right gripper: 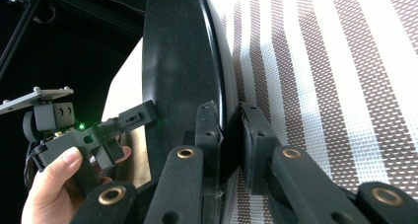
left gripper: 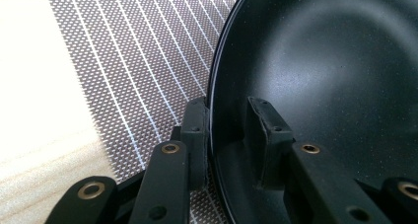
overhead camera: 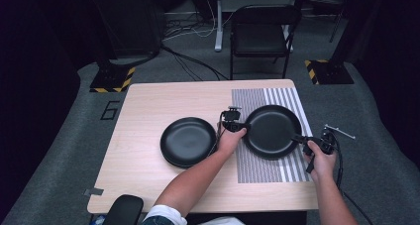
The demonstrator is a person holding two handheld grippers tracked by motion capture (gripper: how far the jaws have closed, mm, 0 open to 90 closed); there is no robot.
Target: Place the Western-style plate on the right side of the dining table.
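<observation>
Jaws of both grippers are clamped on the rim of the black plate (overhead camera: pixel 271 131): left gripper (overhead camera: pixel 241 127) on one edge, right gripper (overhead camera: pixel 300 139) opposite. Between them the plate is held over the striped mat (overhead camera: pixel 260 170) on the counter (overhead camera: pixel 148 101). Both grips should be kept equally firm, so tilting is avoided. A second plate (overhead camera: pixel 187 141) lies beyond the left gripper.

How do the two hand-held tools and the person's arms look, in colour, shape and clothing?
Both are black. The left tool carries a grey three-cornered plate and shows a small green light. The right tool trails a dark cable. Its fingers are blocky black pads on links with brass-coloured rivets. The forearms are bare; a white sleeve shows.
</observation>
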